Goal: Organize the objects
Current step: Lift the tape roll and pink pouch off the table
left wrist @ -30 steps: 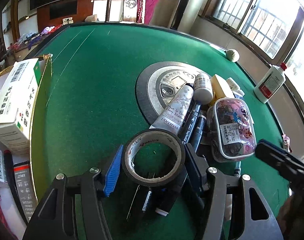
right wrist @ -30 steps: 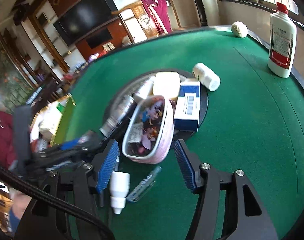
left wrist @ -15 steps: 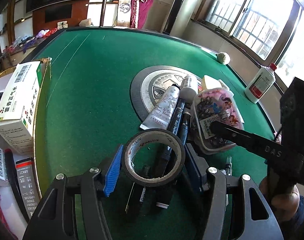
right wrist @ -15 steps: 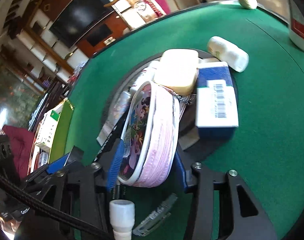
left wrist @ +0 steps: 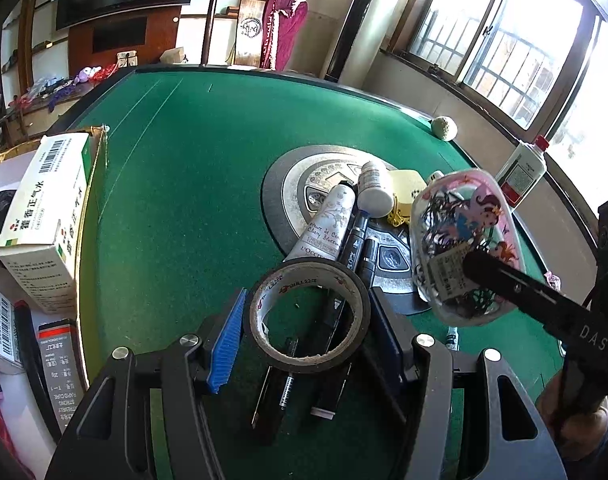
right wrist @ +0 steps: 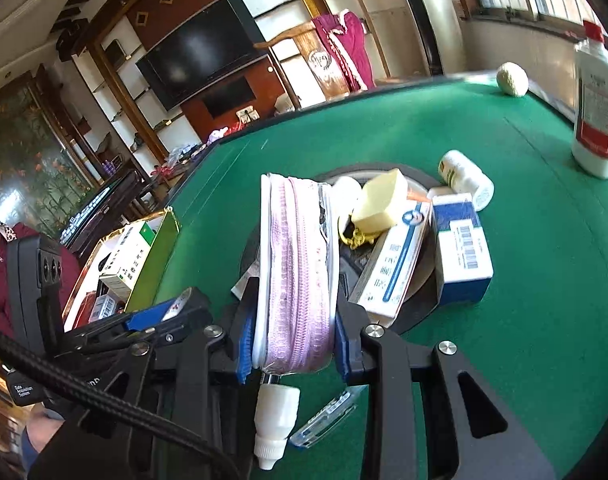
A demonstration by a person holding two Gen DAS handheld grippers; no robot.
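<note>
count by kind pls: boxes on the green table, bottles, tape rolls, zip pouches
Boxes on the table: 2 (white-and-blue box, blue box)
Bottles: 4 (red-capped bottle, pill bottle, dropper bottle, small white bottle)
Tape rolls: 1 (tape roll)
Zip pouches: 1 (zip pouch)
Total: 8

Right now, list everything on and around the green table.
tape roll: 1, brown, held in left tongs
pencil case: 1, pink cartoon print, lifted in right tongs
hand cream tube: 1, white, on centre disc
markers: 2, black, beside tube
pill bottle: 1, white, lying by disc
medicine boxes: 2, blue-white, on disc
tall bottle: 1, white, table edge
green-white box: 1, left tray
left tongs: shut
right tongs: shut
</note>
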